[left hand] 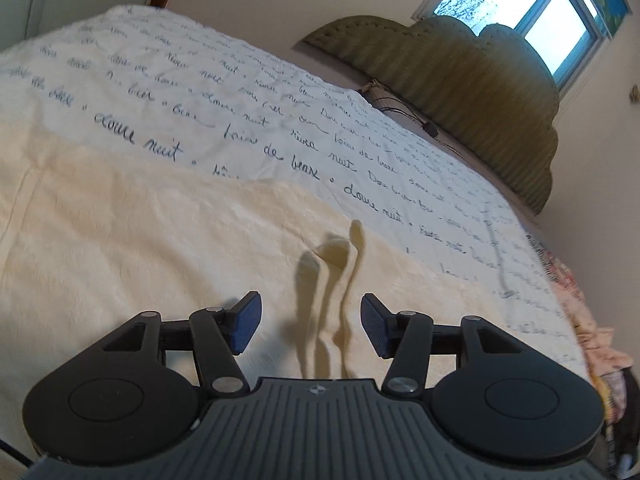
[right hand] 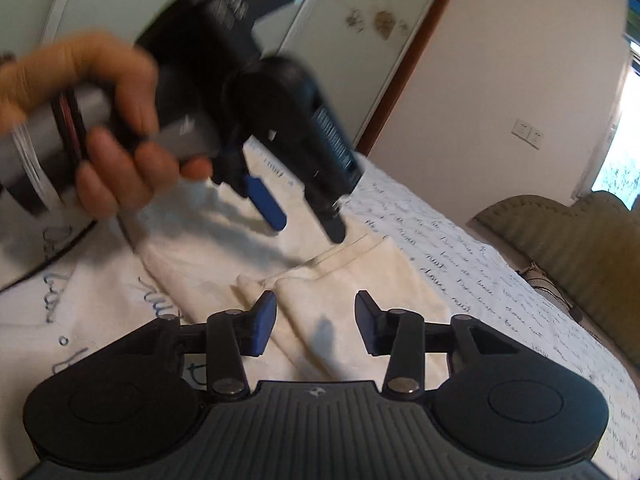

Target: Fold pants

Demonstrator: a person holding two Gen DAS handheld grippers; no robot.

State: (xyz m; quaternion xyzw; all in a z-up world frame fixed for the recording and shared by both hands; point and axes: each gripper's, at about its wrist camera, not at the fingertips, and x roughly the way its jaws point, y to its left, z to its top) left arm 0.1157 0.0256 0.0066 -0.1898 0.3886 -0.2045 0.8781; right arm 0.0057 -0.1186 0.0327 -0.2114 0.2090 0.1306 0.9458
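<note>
1. My left claw (left hand: 311, 326) is spread – nothing between its blue pads – and hangs over the cream pants (left hand: 160, 264).
2. My right claw (right hand: 316, 322) is spread too, empty, over a folded pants edge.
3. The pants (right hand: 352, 280) lie flat on the bed's script-printed cover (left hand: 248, 120).

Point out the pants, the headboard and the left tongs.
pants (right hand: 360, 276): right wrist view, on the flat cream fabric near the hem.
headboard (left hand: 472, 92): left wrist view, on its green padded face.
left tongs (right hand: 308, 220): right wrist view, midway between the two open fingertips above the pants.
</note>
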